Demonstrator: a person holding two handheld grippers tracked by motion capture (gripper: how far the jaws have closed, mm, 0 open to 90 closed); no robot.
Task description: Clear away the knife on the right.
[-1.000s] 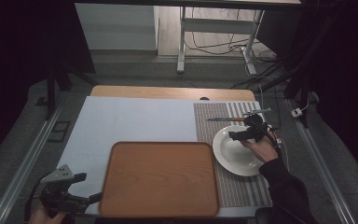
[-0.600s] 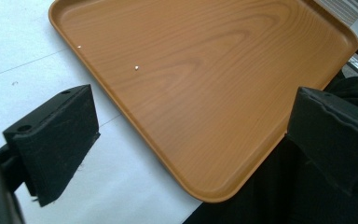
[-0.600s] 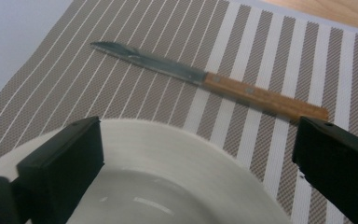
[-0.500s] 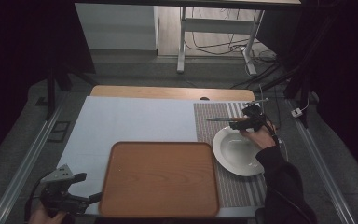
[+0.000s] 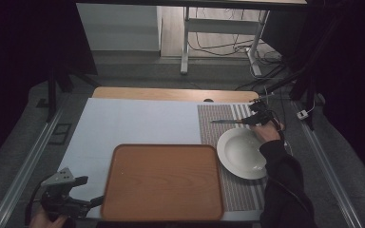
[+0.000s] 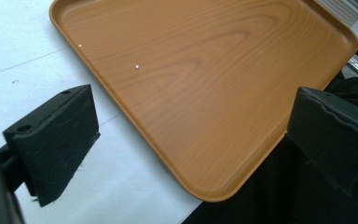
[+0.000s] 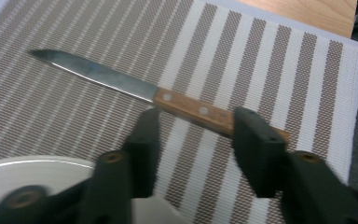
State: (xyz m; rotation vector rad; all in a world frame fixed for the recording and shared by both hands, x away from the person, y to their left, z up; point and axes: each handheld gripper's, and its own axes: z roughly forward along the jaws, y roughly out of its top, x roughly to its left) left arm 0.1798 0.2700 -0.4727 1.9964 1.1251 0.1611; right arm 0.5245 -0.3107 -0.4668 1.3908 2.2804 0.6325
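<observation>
Knife (image 7: pixel 163 95) lies flat on the striped mat (image 7: pixel 270 65), just beyond the plate (image 5: pixel 242 153). Right gripper (image 7: pixel 193 140) has just been closing, jaws straddling the wooden handle, pads not clearly pressing yet, so not a grip. Risks: handle sits low and thin, pads may skate over it or pinch the mat weave; a grab near the handle's end could let the blade droop and swing. Left gripper (image 6: pixel 191 140) is released, idling over the tray (image 6: pixel 205 84) corner.
</observation>
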